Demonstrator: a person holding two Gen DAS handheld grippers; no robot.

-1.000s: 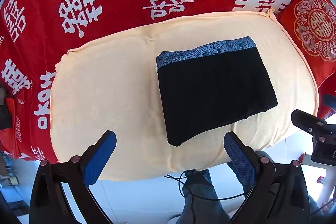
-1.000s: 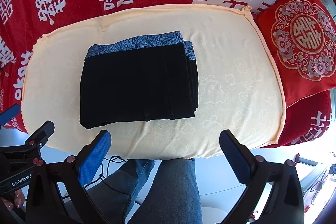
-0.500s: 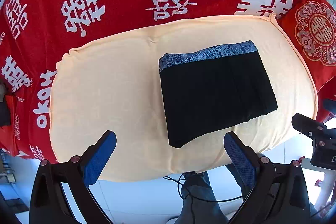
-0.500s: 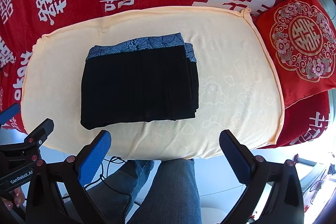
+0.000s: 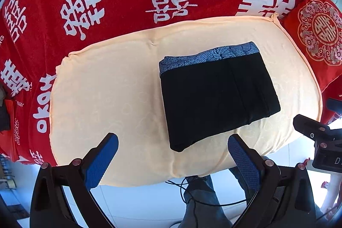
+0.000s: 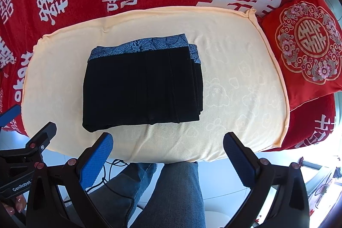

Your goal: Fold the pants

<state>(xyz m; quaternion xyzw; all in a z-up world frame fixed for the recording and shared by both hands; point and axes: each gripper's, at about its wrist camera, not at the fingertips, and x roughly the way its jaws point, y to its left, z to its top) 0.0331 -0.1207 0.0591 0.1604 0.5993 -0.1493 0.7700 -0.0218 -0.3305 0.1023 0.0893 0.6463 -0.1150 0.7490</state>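
Observation:
Black pants (image 5: 215,97) with a blue patterned waistband lie folded into a compact rectangle on a cream cushion (image 5: 106,95). They also show in the right wrist view (image 6: 141,87) on the cushion (image 6: 235,87). My left gripper (image 5: 172,155) is open and empty, held above the cushion's near edge, short of the pants. My right gripper (image 6: 167,155) is open and empty, also above the near edge. Neither touches the pants.
A red cover with white characters (image 5: 166,3) lies under and behind the cushion. A red embroidered pillow (image 6: 307,44) sits to the right. The person's jeans-clad legs (image 6: 175,193) and a cable are below. The other gripper shows at the right edge (image 5: 320,138) and at the left edge (image 6: 23,155).
Both grippers have drawn back slightly, so the pants and cushion sit a little lower in view. The pants have not moved.

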